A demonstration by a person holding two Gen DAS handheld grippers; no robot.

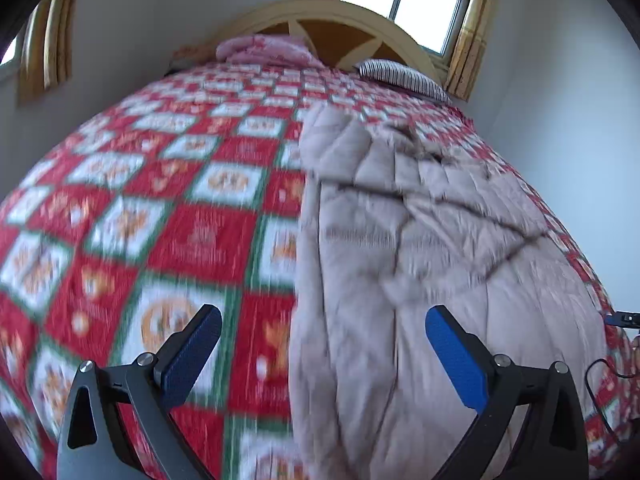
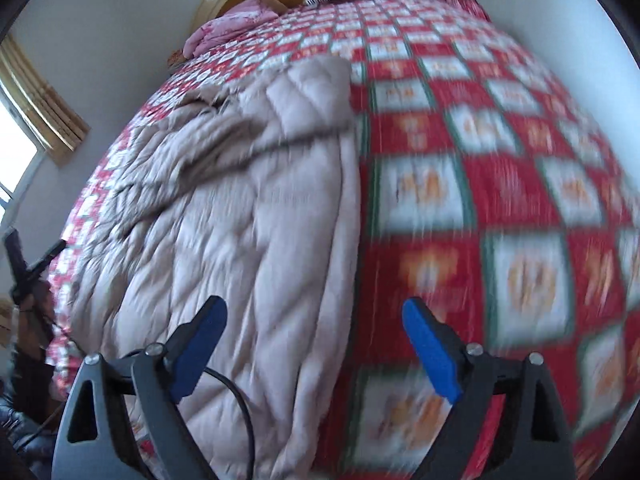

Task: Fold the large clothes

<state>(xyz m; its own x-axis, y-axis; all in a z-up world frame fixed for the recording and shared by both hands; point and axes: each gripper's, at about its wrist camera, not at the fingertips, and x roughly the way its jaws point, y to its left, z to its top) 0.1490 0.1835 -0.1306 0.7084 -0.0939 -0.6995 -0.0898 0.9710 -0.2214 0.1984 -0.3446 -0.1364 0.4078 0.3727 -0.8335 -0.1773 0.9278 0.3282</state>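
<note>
Nearest in the left wrist view, the left gripper (image 1: 323, 328) has its blue-padded fingers (image 1: 456, 360) spread wide with nothing between them, hanging above the long straight edge of the beige quilted coat (image 1: 420, 240). In the right wrist view the right gripper (image 2: 315, 320) is likewise spread wide and empty, above the same coat (image 2: 240, 240) near its straight edge; a black cable (image 2: 240, 412) loops beside its left finger.

The coat lies flat, lengthwise on the bed, on the red, white and green checked bedspread (image 1: 160, 220). Its near part is smooth; farther up, the fabric is rumpled into dark creases.

Only the left view shows the window (image 1: 432, 0) with yellow curtains behind the headboard (image 1: 340, 36), and a sliver of the other gripper at the frame's right edge. Only the right view shows a hand (image 2: 32, 304) holding the other gripper at the bed's side.

Beyond the straight edge a broad stretch of bedspread (image 2: 500, 200) lies bare; the coat's other side nears the bed's edge. Farthest off are a pink folded blanket (image 1: 264, 50) and a striped pillow (image 1: 404, 74).
</note>
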